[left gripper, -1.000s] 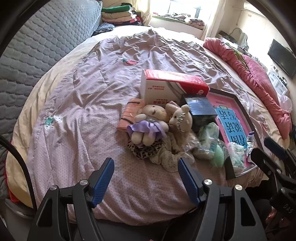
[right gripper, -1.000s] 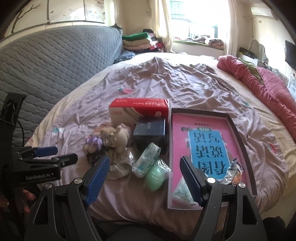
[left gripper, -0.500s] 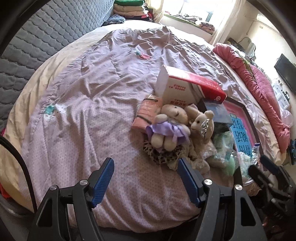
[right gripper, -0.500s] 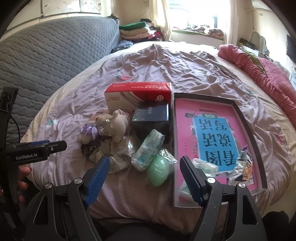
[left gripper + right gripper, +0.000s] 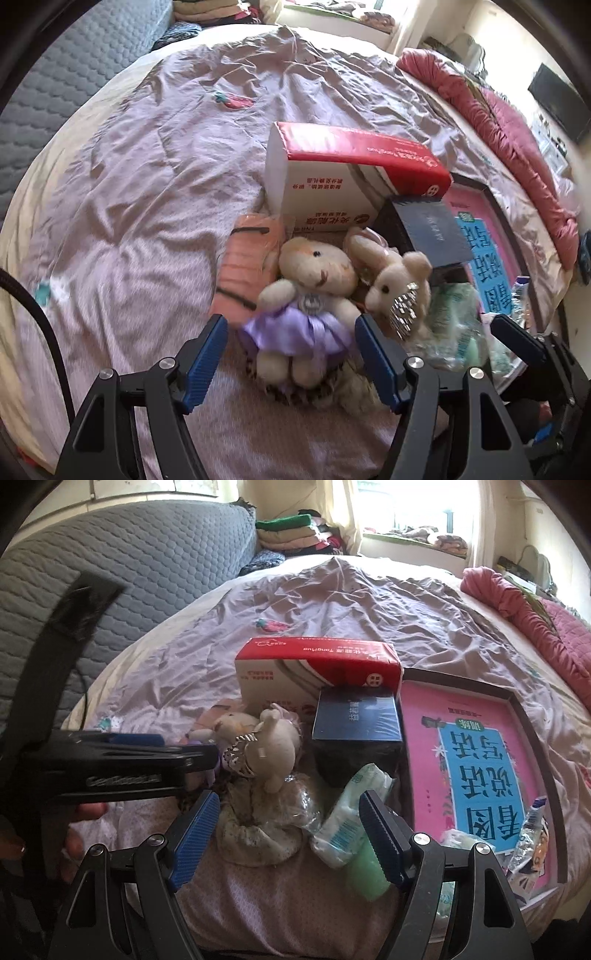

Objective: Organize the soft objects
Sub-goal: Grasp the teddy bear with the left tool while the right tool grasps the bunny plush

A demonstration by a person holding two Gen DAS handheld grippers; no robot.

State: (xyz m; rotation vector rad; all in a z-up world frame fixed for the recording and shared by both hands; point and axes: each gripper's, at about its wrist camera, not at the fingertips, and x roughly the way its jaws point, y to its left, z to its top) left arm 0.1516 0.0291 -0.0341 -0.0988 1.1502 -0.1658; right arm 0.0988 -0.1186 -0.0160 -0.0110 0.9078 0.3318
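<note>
Toys sit in a little pile near the foot of the bed [image 5: 122,192], on the purple sheet. From my left camera I see a cream bear in a purple dress [image 5: 303,306] lying on its back, right between the two blue pads of my left gripper [image 5: 290,349]. The pads stand wide apart and do not touch the bear. A second bear with a shiny silver bow [image 5: 397,295] leans at the first bear's 3 o'clock side, touching it. A peach striped soft thing [image 5: 247,269] lies at the 9 o'clock side of the dressed bear. A spotted cloth [image 5: 291,393] peeks out under the bear's feet.

From my right camera, my right gripper [image 5: 290,834] is also wide open and holds nothing. Between its pads lies a pale flowered cloth bundle [image 5: 255,838] with crinkly clear plastic on top. The silver-bow bear sits just past it, at 12 o'clock. A white and blue soft pack [image 5: 351,812] and a green egg shape [image 5: 365,871] lie against the right pad; I cannot tell if they touch it.

Behind the toys, at 12 o'clock, stands a red and white box [image 5: 317,675]. A dark blue box [image 5: 356,723] sits just in front of it. At 3 o'clock lies a dark tray [image 5: 546,760] with a pink and blue book [image 5: 476,760] and some small packets inside.

A grey quilted headboard [image 5: 147,576] stands at 10 o'clock. A pink blanket [image 5: 524,609] is bunched at 2 o'clock.
</note>
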